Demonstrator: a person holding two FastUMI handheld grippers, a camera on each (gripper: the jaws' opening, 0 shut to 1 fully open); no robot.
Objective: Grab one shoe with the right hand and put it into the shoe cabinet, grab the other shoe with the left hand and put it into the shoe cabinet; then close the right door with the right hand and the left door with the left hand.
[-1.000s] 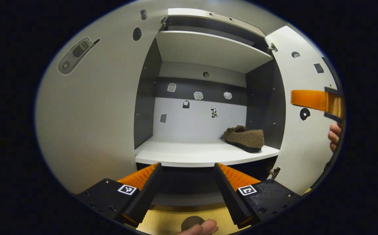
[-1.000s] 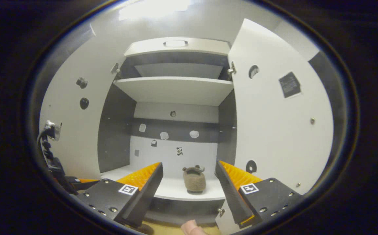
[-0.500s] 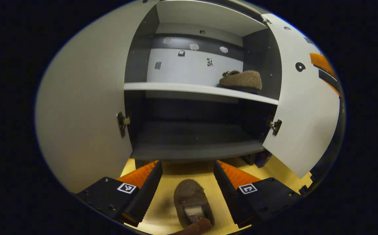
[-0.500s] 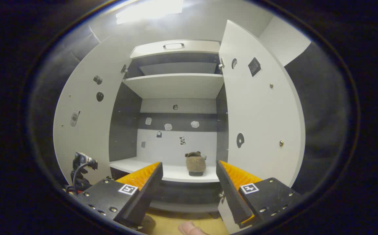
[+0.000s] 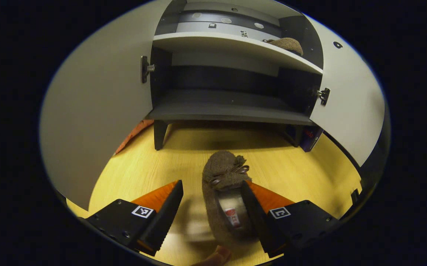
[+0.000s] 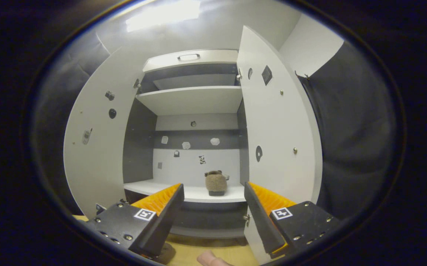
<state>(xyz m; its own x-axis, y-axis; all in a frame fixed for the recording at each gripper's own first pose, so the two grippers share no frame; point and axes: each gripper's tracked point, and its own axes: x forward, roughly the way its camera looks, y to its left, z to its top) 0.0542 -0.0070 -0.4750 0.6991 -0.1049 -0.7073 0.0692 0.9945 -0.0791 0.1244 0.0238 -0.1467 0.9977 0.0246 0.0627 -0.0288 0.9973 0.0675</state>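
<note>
Left gripper view: left gripper point(image 5: 212, 201) spread wide over 2nd shoe point(image 5: 225, 192) on yellow wood floor point(image 5: 154, 166) in front of shoe cabinet point(image 5: 231, 111), nothing gripped yet, so pick + place left. Right gripper view: right gripper point(image 6: 213, 201) released, empty; 1st shoe point(image 6: 216, 182) already on white shelf point(image 6: 195, 193), both doors open, closing still to do.

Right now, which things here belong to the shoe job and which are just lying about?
Job:
fuzzy brown slipper on the floor
matching brown slipper on the white shelf
white left door
white right door
left gripper

Lying about:
dark box under the cabinet
orange item by the cabinet leg
</note>
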